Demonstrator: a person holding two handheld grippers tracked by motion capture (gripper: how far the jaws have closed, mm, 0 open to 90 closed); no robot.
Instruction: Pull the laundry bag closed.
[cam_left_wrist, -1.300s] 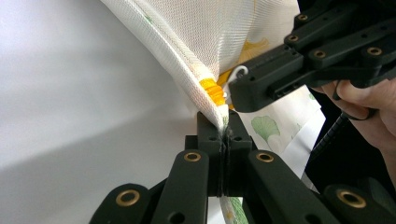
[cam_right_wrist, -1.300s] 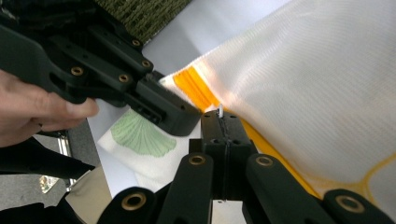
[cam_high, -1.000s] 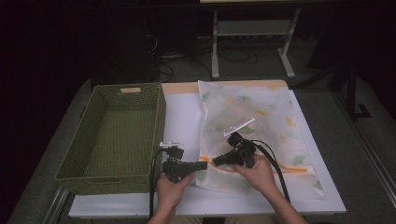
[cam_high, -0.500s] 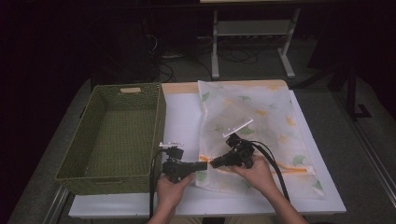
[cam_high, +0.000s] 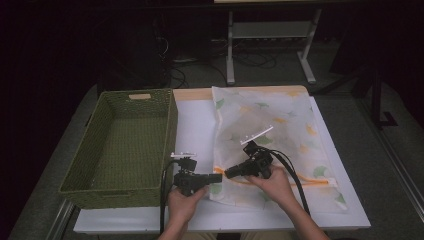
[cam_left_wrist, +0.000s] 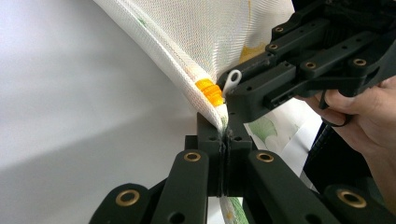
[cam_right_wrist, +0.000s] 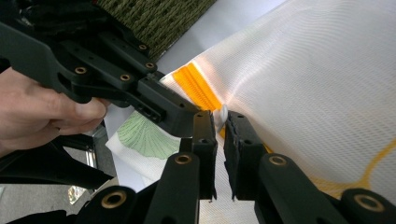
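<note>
A white mesh bag (cam_high: 272, 132) printed with green and yellow leaves lies flat on the white table top. Its orange zipper (cam_right_wrist: 198, 86) runs along the near edge. In the high view my left gripper (cam_high: 216, 178) meets the bag's near left corner. It is shut on the bag's edge (cam_left_wrist: 223, 122), just below the orange zipper end (cam_left_wrist: 210, 92). My right gripper (cam_right_wrist: 220, 122) is shut on the small white zipper pull (cam_right_wrist: 222, 113). The pull's ring (cam_left_wrist: 232, 80) pokes out beside the right gripper's jaws in the left gripper view. The two grippers' tips almost touch (cam_high: 226, 175).
A green woven basket (cam_high: 125, 145) stands left of the bag, its near right corner close to my left hand. The white board (cam_high: 195, 130) shows bare between basket and bag. A white-legged stand (cam_high: 270, 45) and cables sit on the floor beyond the table.
My right gripper has sunk slightly toward the bag's near left corner. The left gripper has held its place.
</note>
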